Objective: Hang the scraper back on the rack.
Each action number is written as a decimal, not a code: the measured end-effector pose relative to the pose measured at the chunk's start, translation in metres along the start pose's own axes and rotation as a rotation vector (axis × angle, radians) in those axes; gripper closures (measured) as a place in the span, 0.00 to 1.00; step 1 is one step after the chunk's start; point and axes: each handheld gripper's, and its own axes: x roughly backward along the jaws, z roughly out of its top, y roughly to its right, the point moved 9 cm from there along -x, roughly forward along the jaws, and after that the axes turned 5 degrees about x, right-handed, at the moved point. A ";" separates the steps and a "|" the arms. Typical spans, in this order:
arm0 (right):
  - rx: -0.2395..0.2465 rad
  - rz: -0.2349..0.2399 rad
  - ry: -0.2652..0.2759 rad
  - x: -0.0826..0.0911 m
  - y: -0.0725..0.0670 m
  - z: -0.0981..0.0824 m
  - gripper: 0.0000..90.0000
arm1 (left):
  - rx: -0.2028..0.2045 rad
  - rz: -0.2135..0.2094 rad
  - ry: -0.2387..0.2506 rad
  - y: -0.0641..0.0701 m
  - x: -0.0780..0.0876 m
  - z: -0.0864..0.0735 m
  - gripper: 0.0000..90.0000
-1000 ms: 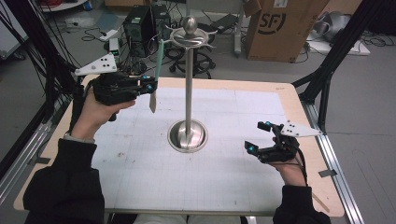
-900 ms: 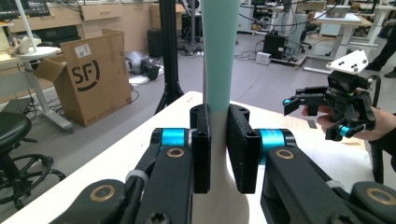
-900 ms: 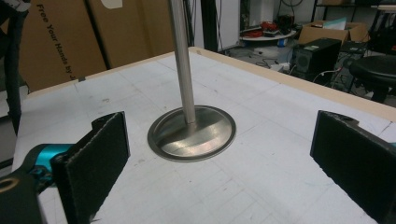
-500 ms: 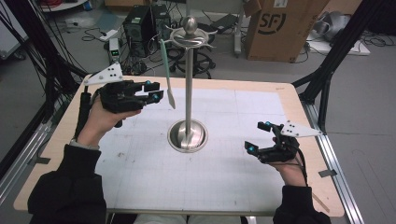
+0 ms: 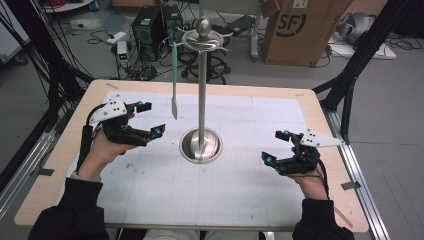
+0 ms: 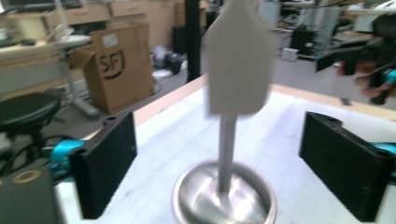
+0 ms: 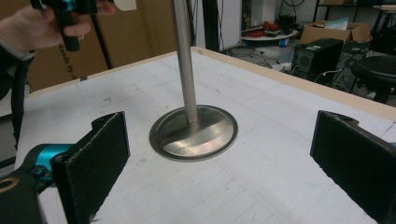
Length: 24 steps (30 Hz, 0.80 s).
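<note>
A metal stand rises from a round dished base mid-table, with hook arms under its ball top. From one left-hand hook hangs a pale, long-handled spatula, its flat blade down and clear of the table. My left gripper is open, low and to the left of the spatula, and apart from it. In the left gripper view the white blade hangs ahead between the wide jaws, in front of the pole. My right gripper is open right of the base, with nothing in it.
A white gridded mat covers the wooden table. Black frame legs stand at the right back corner. On the floor behind are a cardboard box, computer gear and cables.
My left gripper has let go of the spatula and drawn back down and to the left. The spatula now hangs free from the stand's hook. My right gripper has stayed put.
</note>
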 end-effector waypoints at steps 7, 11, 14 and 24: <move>0.002 0.005 -0.006 -0.002 -0.001 -0.001 0.04 | 0.013 0.043 -0.003 -0.003 0.008 -0.020 0.02; 0.002 0.010 -0.001 -0.002 -0.002 0.000 0.04 | -0.026 0.044 -0.043 0.000 0.009 -0.028 0.02; -0.003 0.005 0.010 0.002 -0.002 0.001 0.04 | -0.024 0.046 -0.051 -0.002 0.011 -0.031 0.02; 0.006 -0.020 0.032 0.006 -0.004 0.005 0.04 | -0.028 0.034 -0.047 -0.006 0.024 -0.032 0.02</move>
